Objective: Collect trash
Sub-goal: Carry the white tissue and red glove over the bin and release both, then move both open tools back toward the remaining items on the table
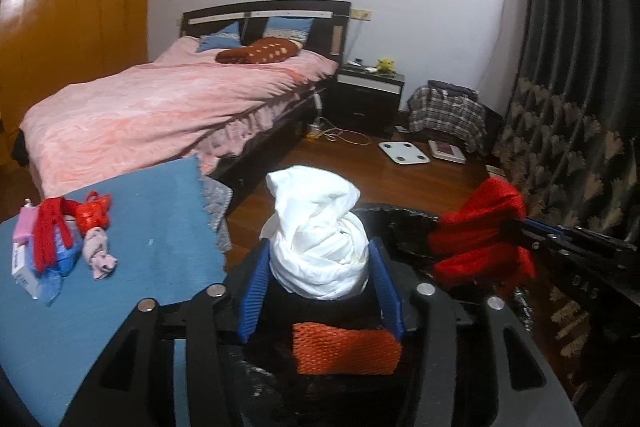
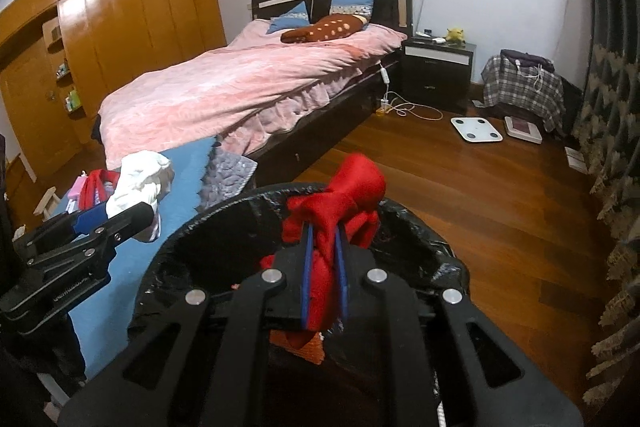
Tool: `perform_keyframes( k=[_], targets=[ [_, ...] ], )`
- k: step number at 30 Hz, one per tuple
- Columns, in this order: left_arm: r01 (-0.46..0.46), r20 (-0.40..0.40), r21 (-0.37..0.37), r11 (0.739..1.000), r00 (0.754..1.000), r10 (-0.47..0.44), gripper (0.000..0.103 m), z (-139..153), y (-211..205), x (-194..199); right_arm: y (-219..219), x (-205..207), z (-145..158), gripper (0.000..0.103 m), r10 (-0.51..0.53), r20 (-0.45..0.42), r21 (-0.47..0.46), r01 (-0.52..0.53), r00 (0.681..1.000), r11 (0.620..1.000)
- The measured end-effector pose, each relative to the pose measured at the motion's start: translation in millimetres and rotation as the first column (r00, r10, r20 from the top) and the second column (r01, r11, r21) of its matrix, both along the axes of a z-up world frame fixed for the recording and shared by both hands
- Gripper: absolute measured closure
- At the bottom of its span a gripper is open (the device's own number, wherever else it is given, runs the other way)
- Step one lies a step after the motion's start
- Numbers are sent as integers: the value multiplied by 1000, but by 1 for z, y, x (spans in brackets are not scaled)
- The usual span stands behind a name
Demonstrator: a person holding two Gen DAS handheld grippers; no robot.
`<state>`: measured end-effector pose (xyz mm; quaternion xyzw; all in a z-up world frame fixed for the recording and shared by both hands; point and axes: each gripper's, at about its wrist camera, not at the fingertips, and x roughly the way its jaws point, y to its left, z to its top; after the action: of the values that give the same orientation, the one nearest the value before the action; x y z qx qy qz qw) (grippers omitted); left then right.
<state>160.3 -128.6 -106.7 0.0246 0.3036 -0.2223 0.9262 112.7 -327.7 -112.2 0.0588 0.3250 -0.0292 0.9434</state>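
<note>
Risk lies at release: the right gripper [image 2: 323, 259] pinches red cloth [image 2: 344, 195] over the black-lined bin [image 2: 424, 227] at frame centre, left gripper [image 1: 318, 263] clamping a white wad [image 1: 320, 239] nearer the rim, which may spill.
</note>
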Motion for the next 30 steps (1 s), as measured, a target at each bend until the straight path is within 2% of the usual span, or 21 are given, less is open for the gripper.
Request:
perform_keyframes(
  k=[1, 2, 3, 5, 6, 7, 9, 10, 13, 21, 30],
  targets=[
    [6, -2, 0, 1000, 1000, -6, 37, 0, -1, 0, -1, 0, -1, 80, -4, -2, -3, 4, 1000, 1000],
    [14, -2, -7, 1000, 1000, -14, 33, 0, 0, -1, -2, 0, -1, 75, -11, -2, -4, 11, 1000, 1000],
    [15, 0, -11, 1000, 1000, -15, 28, 1, 1, -2, -5, -1, -2, 66, -21, 0, -2, 21, 1000, 1000],
    [16, 6, -15, 1000, 1000, -16, 24, 3, 5, -3, -7, -2, -2, 57, -34, 4, 1, 34, 999, 999],
    [6, 15, -11, 1000, 1000, -6, 22, 5, 9, -4, -8, -3, -2, 48, -43, 8, 0, 43, 999, 999],
    [-2, 20, -9, 1000, 1000, 3, 20, 6, 13, -4, -8, -5, -1, 33, -50, 12, -2, 50, 999, 999],
    [-23, 28, -8, 1000, 999, 23, 17, 9, 21, -6, -9, -7, 1, 16, -66, 30, -7, 67, 997, 998],
    [-39, 32, -7, 999, 999, 39, 15, 10, 27, -6, -8, -8, 2, 11, -72, 44, -8, 73, 996, 997],
    [-85, 41, -2, 996, 996, 85, 10, 12, 44, -6, -3, -7, 4, 7, -62, 54, 3, 62, 997, 998],
    [-224, 53, 7, 975, 973, 223, 6, 13, 101, -12, 32, 8, 6, 6, 2, 45, 12, -2, 999, 1000],
    [-382, 63, 22, 924, 923, 380, 6, 8, 170, -13, 94, 35, 8, 6, 112, 50, 14, -113, 992, 993]
  ],
)
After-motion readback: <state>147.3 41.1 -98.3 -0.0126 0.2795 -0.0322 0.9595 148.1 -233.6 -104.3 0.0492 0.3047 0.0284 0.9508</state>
